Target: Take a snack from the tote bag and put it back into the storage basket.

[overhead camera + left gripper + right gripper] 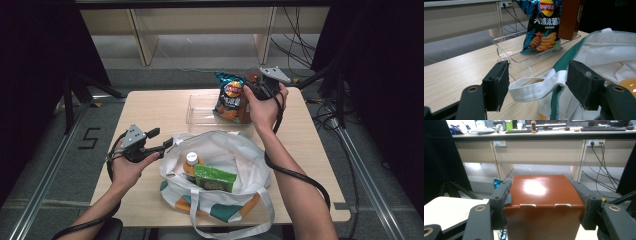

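Both forearms are bare, with no sleeves on them. Each hand carries a black two-jaw gripper: the left gripper [161, 139] toward eight o'clock of the table, the right gripper [251, 80] toward one o'clock. A grey three-cornered plate tops each. A thick black cable trails from each toward six o'clock. Up close, the jaws are matte black with dark foam pads [499, 83] and brass-coloured screw bushings.

The brown box [541, 200] at the middle of the frame is shiny, smooth card. The chip bag [544, 27] is glossy foil. The tray [509, 53] is clear plastic. The tote bag [235, 155] is soft matt cloth. The worktop [160, 110] looks like pale, smooth wood.
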A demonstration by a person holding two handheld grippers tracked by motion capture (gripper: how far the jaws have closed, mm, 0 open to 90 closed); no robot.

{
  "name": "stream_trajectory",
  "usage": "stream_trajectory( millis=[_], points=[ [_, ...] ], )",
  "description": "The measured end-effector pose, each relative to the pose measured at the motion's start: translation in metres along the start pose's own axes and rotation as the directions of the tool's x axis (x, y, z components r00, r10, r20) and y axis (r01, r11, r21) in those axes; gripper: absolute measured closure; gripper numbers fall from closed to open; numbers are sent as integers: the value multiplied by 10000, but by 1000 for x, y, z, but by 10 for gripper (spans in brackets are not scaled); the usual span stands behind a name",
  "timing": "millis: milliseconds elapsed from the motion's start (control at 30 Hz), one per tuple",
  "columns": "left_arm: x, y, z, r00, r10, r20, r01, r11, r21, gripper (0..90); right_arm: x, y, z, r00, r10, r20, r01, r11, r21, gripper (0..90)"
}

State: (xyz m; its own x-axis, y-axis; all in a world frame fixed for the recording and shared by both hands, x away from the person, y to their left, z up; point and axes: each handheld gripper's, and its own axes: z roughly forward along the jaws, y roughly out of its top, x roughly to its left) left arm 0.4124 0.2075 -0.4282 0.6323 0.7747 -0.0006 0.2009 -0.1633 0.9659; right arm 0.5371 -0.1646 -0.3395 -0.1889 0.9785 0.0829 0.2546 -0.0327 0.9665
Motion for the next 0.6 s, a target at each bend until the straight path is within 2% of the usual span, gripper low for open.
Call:
stream_trajectory(
  millis=[67, 100, 200, 267, 333, 400, 500, 533, 600],
  points=[
    [0, 0, 0, 10000, -17, 0, 17, 10000, 8, 338, -1, -1, 0, 9999, -139, 11, 139, 9999, 60, 397],
    [0, 0, 0, 10000, -13, -2, 13, 10000, 7, 338, 0, -1, 0, 10000, -20, 30, 20, 10000, 78, 396],
    [0, 0, 0, 10000, 1, -10, -1, 10000, -21, 338, 1, -3, 0, 9999, -60, 152, 58, 9999, 157, 396],
    [1, 0, 0, 10000, -1, -6, 1, 10000, -13, 338, -1, -5, 2, 9994, -336, 128, 334, 9993, 147, 395],
    [1, 0, 0, 10000, 15, -4, -15, 10000, 10, 337, 1, -7, 2, 9998, -55, 199, 49, 9996, 260, 395],
    [0, 0, 0, 10000, -1, 5, 1, 10000, 19, 338, 0, -9, 3, 9998, -111, 191, 101, 9988, 487, 394],
    [1, 0, 0, 10000, -3, -4, 3, 10000, -15, 338, -2, -13, 5, 9996, -238, 170, 228, 9982, 555, 394],
    [1, 0, 0, 10000, 11, -10, -11, 10000, -21, 338, -1, -13, 5, 9998, -66, 189, 54, 9980, 626, 394],
    [1, 0, 0, 10000, 35, -11, -35, 10000, -9, 338, -1, -13, 5, 9998, -118, 163, 107, 9979, 639, 393]
  ],
)
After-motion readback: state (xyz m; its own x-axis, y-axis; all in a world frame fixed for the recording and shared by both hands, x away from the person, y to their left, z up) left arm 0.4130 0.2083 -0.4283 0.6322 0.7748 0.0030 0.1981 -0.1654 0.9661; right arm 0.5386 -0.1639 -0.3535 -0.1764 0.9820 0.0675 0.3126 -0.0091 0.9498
